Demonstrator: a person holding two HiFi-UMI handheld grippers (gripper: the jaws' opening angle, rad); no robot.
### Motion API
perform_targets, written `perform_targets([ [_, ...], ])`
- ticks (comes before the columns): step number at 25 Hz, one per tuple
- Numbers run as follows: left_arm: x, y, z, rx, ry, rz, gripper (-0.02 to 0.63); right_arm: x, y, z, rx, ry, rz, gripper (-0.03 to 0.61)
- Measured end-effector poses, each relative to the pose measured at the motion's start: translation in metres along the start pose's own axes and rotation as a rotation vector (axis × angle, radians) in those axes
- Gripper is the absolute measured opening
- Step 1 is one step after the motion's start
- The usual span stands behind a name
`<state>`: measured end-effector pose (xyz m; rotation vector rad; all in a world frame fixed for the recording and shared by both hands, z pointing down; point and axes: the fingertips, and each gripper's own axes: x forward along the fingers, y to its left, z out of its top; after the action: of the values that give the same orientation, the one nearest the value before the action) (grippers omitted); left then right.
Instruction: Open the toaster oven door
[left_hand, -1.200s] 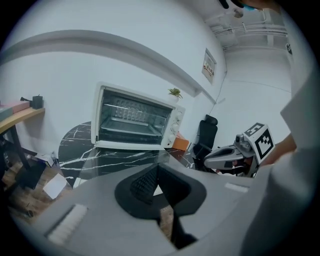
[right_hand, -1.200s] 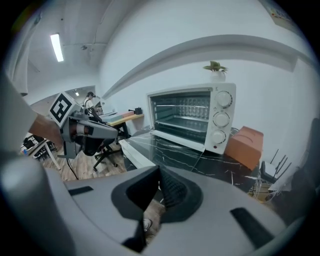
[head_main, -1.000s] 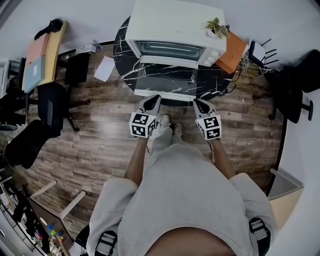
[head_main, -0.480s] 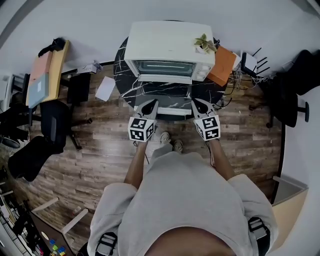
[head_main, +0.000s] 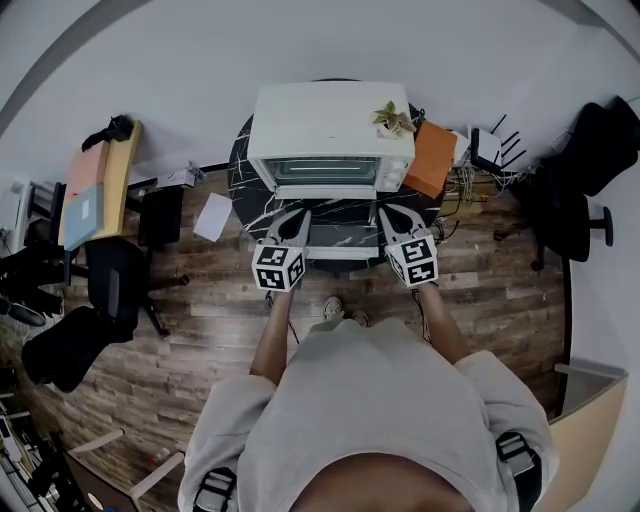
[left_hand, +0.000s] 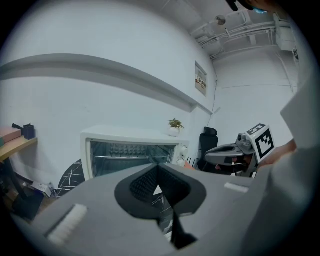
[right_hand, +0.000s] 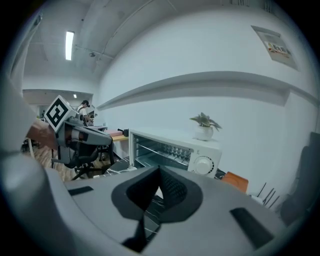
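The left gripper (head_main: 297, 216) is held with its jaws closed on nothing; in the left gripper view (left_hand: 158, 168) the two pads are seen pressed together. The right gripper (head_main: 389, 213) is likewise closed and empty, its pads meeting in the right gripper view (right_hand: 159, 173).

From the head view, both grippers are seen side by side, flanking the lowered door (head_main: 343, 238) of the toaster oven (head_main: 330, 125), which stands on a round black marbled counter (head_main: 241, 180) against the wall. The door is already open and lies out flat toward the person.

The oven's inside is shown only in the gripper views: the wire rack (left_hand: 131, 157) is seen through the open front. The round knob (right_hand: 203, 164) is shown clearly in the right gripper view. The small potted plant (right_hand: 204, 125) on the oven's top is seen from the side there and from above in the head view. The wooden floor (head_main: 200, 330), the sheet of paper (head_main: 212, 216) and the orange thing (head_main: 430, 160) beside the oven are shown plainly only from the head.

A second earlier, the grippers' tips were at the door's front edge. Now they are seen alongside the door. The door was already down then.
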<state>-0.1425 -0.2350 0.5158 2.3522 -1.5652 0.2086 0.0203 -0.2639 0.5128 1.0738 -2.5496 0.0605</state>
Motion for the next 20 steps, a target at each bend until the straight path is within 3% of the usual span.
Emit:
perform_targets([
  [20,0.017,0.015,0.026,0.028,-0.019,-0.011,0.009,0.012,-0.02,0.016,-0.004,-0.019,-0.047,0.012],
])
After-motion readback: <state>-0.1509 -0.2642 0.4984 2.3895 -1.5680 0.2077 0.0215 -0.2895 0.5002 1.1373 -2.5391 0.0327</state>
